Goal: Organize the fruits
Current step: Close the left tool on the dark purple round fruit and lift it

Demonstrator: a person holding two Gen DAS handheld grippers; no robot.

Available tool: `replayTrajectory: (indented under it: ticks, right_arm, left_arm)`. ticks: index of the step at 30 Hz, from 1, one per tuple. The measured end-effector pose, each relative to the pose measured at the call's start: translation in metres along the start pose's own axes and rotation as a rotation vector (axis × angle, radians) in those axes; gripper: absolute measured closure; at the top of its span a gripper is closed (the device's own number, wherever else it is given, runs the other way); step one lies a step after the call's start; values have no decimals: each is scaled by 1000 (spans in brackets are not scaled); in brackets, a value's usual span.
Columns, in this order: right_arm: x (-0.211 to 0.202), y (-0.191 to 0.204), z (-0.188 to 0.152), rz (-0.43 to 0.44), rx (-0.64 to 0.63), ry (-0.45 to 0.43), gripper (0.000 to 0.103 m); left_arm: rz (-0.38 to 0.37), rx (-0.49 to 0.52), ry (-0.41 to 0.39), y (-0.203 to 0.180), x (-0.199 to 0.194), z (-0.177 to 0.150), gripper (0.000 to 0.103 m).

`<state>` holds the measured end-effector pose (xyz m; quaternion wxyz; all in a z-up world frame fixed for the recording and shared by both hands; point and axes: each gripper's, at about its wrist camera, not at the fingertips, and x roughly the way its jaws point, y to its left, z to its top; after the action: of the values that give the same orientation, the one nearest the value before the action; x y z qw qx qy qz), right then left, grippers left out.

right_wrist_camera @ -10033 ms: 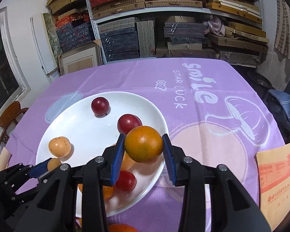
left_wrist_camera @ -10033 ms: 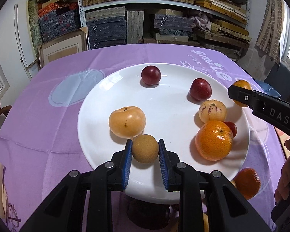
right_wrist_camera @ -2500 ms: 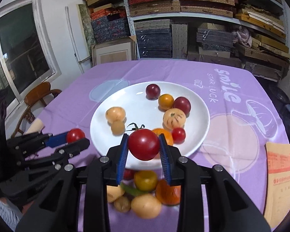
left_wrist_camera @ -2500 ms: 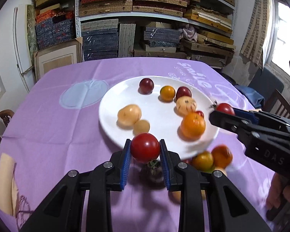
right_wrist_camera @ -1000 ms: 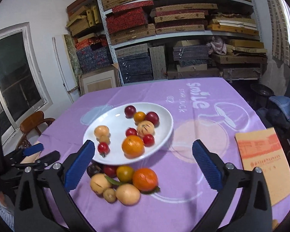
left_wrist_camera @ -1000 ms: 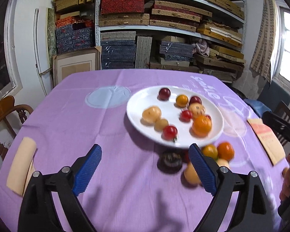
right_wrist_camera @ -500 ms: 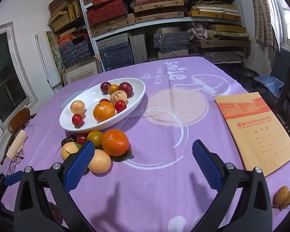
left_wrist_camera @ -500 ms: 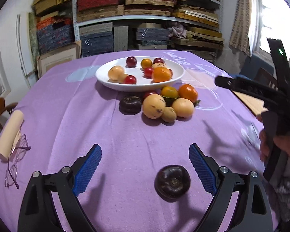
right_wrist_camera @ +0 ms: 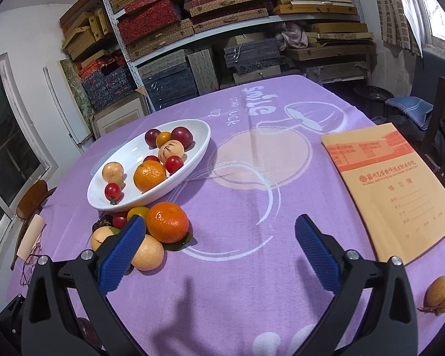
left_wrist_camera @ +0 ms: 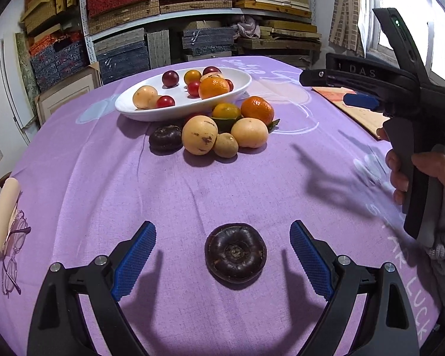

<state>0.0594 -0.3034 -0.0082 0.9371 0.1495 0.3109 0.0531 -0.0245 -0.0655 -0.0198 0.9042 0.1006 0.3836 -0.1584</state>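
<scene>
Left tool (left_wrist_camera: 222,259): jaws spread wide, empty, low over the worktop (left_wrist_camera: 252,184) with the dark fruit (left_wrist_camera: 235,252) centred between the blue pads (left_wrist_camera: 134,259) and clear of both.

Right tool (right_wrist_camera: 221,247): jaws equally wide, nothing held; it hangs above bare purple cloth, its left pad in front of the fruit pile (right_wrist_camera: 151,231).

Target location: the dark fruit sits alone near my edge of the worktop, well apart from the pile and from the white plate (left_wrist_camera: 127,108).

Target look: near-black purple, flattened round, lobed shoulders, a sunken calyx scar facing up. Skin matte, slightly leathery.

Handling (judgement): probably light, with soft flesh that bruises if pinched hard. The low squat form should not roll. The ribbed pads ought to hold the matte skin without slipping.

Grip point (judgement): across the widest girth, pads on opposite flanks, below the shoulders and away from the dimple.

Other stock: a second dark fruit (left_wrist_camera: 165,138), pale yellow fruits and an orange (left_wrist_camera: 257,109) lie touching beside the plate; the plate already carries several.

Off-task: notebook (right_wrist_camera: 391,187), spectacles (left_wrist_camera: 13,252).
</scene>
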Motion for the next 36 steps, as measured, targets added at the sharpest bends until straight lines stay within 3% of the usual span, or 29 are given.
replayTrajectory:
  ticks: [8,14,17,19,22,30,36]
  right_arm:
    - [1,0,-1,0,5,7,4]
    - [2,-1,-1,2,9,11,4]
    - [3,-1,-2,4,13,11,4]
    - [3,-1,-2,4,12,13,4]
    - [3,-1,-2,6,12,16,4]
    - [3,8,-6,27,-14,30,4]
    - [2,38,-15,52,-153,34,4]
  left_arm:
    - [36,-8,27,2,6,0,11]
    - [35,-40,77,9,16,-1,22]
    - [29,-18,78,5,15,-3,31]
    - [9,-19,78,4,14,-4,45]
    - [-4,-26,78,6,14,-4,58]
    - [-40,-64,63,14,11,-2,59]
    - [43,-131,13,42,3,4,59]
